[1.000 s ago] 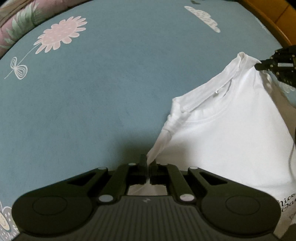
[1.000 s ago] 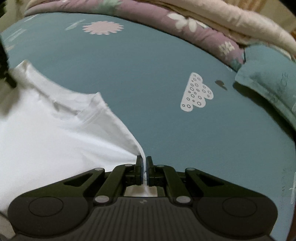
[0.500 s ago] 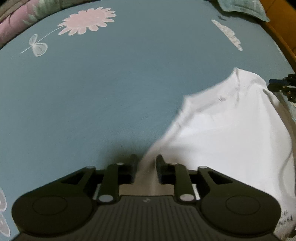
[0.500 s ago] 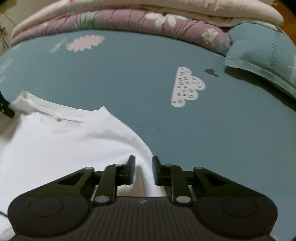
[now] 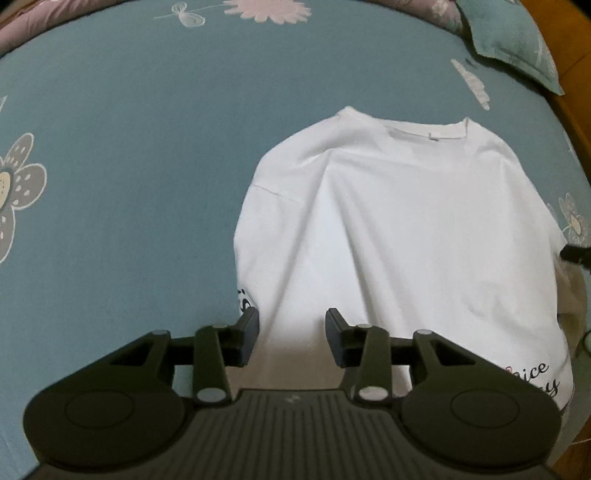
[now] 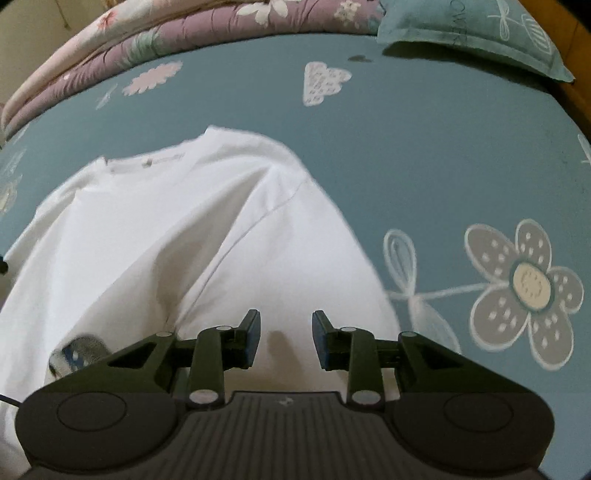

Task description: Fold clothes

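Now the shirt (image 5: 399, 229) lies spread on the sheet (image 5: 129, 177), collar (image 5: 428, 133) at its far edge and printed lettering at the near corners. Both grippers hover above it with jaws spread wide and nothing between them — the left gripper (image 5: 291, 336) over the shirt's near left edge, the right gripper (image 6: 286, 338) over the right sleeve area, just inside that side's edge. A few soft ridges run from the shoulders toward the near hem. Left of the shirt, bare sheet stretches wide; beyond the collar there is open sheet too, up to the quilt (image 6: 110, 48) and the pillow (image 6: 472, 33) along the far side. On the right, the sheet is free past a grey flower print (image 6: 524, 291) — the wooden frame (image 5: 576, 99) bounds it well beyond.
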Demonstrator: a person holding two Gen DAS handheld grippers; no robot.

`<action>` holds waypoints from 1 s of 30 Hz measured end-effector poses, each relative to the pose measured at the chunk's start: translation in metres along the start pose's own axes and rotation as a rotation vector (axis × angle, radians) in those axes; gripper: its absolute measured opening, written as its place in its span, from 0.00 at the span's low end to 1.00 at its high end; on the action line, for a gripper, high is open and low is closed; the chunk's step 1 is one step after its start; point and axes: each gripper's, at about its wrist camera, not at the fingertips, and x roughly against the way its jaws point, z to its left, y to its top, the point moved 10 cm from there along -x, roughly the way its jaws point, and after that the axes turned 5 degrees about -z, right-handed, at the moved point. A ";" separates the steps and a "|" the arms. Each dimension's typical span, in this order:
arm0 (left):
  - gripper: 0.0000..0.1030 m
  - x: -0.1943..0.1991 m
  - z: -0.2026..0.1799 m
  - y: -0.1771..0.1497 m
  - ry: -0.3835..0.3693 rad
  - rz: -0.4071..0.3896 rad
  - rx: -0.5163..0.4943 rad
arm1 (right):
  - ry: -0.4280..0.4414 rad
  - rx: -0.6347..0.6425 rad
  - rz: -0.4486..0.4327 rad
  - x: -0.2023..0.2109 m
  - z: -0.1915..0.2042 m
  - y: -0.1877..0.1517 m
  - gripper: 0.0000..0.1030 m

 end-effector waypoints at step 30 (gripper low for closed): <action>0.37 0.023 0.034 -0.070 -0.064 -0.096 0.222 | 0.104 0.195 -0.024 0.027 0.089 0.000 0.41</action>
